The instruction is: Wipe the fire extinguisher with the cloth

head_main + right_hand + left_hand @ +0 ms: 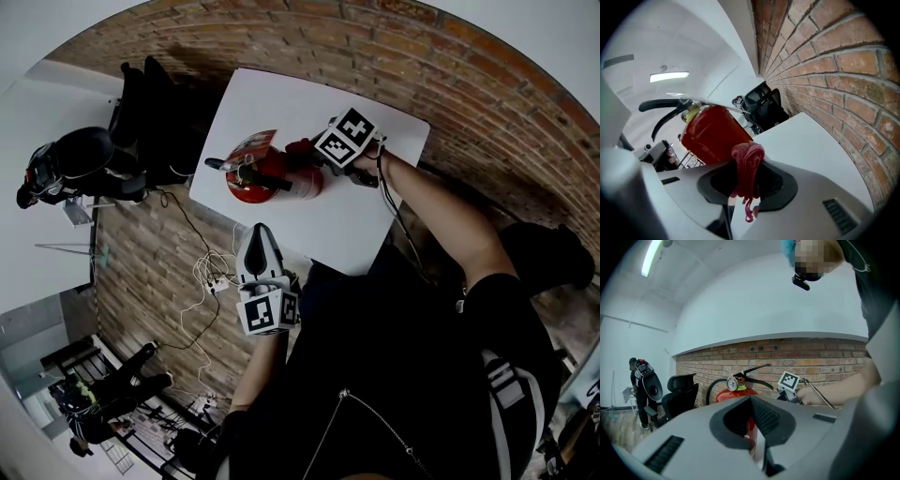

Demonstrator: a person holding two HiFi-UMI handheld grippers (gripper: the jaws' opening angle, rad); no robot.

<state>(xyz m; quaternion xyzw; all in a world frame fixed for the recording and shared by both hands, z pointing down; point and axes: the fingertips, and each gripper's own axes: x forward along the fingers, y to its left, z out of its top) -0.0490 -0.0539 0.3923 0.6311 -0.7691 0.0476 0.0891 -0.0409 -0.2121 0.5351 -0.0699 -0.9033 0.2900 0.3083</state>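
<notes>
A red fire extinguisher (281, 183) with a black handle and hose stands upright on the white table (352, 230). My right gripper (309, 152) is at its far side, shut on a bunched red cloth (300, 147). In the right gripper view the cloth (747, 164) hangs from the jaws just in front of the red cylinder (712, 136); contact cannot be told. My left gripper (260, 234) hovers off the table's near edge, shut and holding nothing, pointing at the extinguisher (733, 394). The gauge (731, 384) and lever show above its jaws.
A brick wall (487, 103) runs behind the table. A black office chair (150, 112) stands left of the table, with a person wearing a backpack (70, 159) beyond it. Cables (211, 277) lie on the brick floor by the near edge.
</notes>
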